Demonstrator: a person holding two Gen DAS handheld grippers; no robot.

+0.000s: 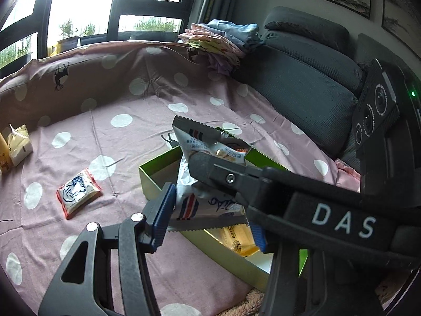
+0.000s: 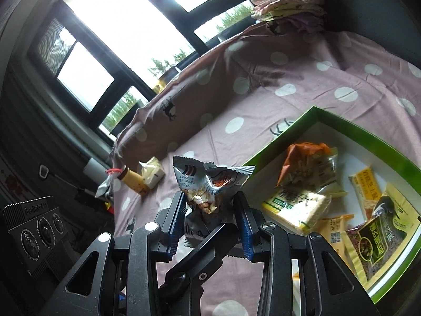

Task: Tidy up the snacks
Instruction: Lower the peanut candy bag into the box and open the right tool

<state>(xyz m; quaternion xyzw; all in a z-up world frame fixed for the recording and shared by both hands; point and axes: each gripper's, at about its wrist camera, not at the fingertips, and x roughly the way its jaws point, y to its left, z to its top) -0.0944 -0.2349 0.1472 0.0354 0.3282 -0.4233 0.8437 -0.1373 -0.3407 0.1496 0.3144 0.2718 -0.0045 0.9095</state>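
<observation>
A silver snack bag (image 2: 210, 184) is gripped at once by the left gripper (image 1: 208, 218) and the right gripper (image 2: 210, 216), above the near-left corner of the green box (image 2: 310, 115). A red packet (image 1: 79, 193) lies on the sheet (image 1: 147, 110).

The box (image 2: 310, 115) sits at the right of the right wrist view, with snack packets (image 2: 302, 208) inside. A loose packet (image 1: 78, 192) lies on the bed (image 1: 126, 142), left of the box in the left wrist view.
</observation>
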